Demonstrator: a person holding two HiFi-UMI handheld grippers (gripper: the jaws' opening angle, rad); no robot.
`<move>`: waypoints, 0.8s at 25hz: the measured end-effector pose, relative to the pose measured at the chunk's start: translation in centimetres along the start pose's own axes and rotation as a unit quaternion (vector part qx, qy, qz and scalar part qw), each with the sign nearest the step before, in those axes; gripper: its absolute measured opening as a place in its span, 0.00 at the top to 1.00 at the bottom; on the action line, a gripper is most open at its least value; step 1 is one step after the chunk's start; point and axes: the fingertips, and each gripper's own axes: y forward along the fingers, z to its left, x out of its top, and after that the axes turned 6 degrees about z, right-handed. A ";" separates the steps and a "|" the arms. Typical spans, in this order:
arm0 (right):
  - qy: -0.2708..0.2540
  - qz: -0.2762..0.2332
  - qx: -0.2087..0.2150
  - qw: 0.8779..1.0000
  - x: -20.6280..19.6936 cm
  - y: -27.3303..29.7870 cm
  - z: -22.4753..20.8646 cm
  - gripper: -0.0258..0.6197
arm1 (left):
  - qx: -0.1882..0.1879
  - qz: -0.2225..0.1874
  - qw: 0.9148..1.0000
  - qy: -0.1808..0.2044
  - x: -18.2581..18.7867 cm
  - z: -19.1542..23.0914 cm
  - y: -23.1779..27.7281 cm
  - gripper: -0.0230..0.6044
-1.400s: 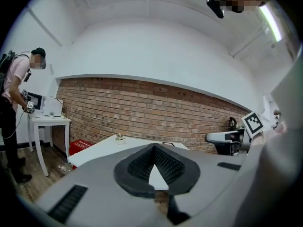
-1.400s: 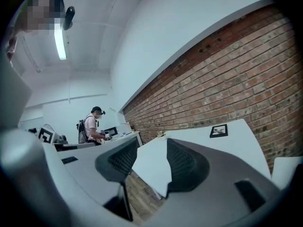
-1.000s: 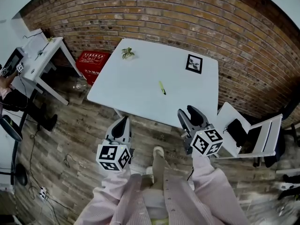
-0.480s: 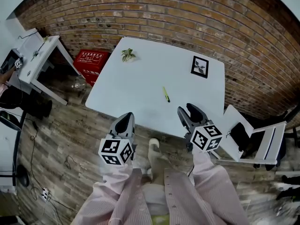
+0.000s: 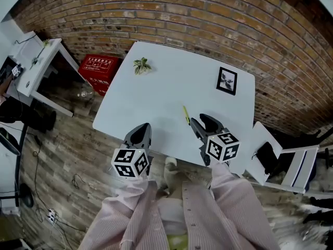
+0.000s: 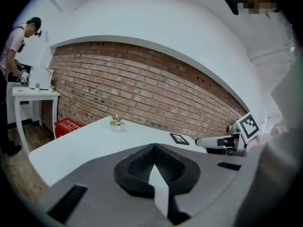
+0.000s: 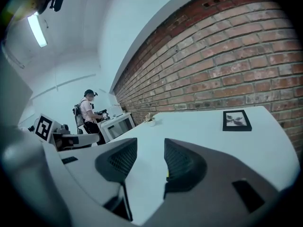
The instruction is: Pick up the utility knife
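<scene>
**Task status: not yet accomplished.** The utility knife (image 5: 185, 114), a slim yellow-green item, is lying flat on the white table (image 5: 156, 95), just right of frame centre in the head view. Neither gripper is touching it.

- **Right gripper:** The right gripper (image 5: 202, 124) is hovering just below and to the right of the knife, with its tips near the knife's near end. In the right gripper view its jaws are standing moderately apart with only bare tabletop between them. A yellow sliver is showing beside the right-hand jaw.
- **Left gripper:** The left gripper (image 5: 139, 135) is hanging at the table's near edge, lower left of centre. Its jaws are pressed together and gripping nothing.
- **Remaining, in my judgement:** closing the last gap, straddling the handle, closing the jaws and lifting.

**Clearances:**

- The tabletop round the knife is bare. The picture frame (image 5: 227, 80) at upper right and the small plant (image 5: 141, 65) at upper left are sitting well apart from it.
- The knife is lying well in from every table edge.
- A white chair (image 5: 291, 160) is standing beside the table's right edge, clear of the approach.
</scene>
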 end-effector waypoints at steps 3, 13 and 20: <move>-0.004 0.022 0.003 1.000 -0.2 1.7 -0.4 0.68 | -0.005 0.013 1.000 -0.008 -0.2 0.5 1.8 0.98; -0.008 0.088 0.009 0.996 -2.0 6.1 -2.1 0.68 | -0.020 0.060 0.998 -0.023 -1.2 1.4 6.5 0.98; -0.016 0.141 0.000 0.990 -4.0 8.5 -3.3 0.68 | -0.023 0.090 0.995 -0.029 -2.6 2.1 8.5 0.98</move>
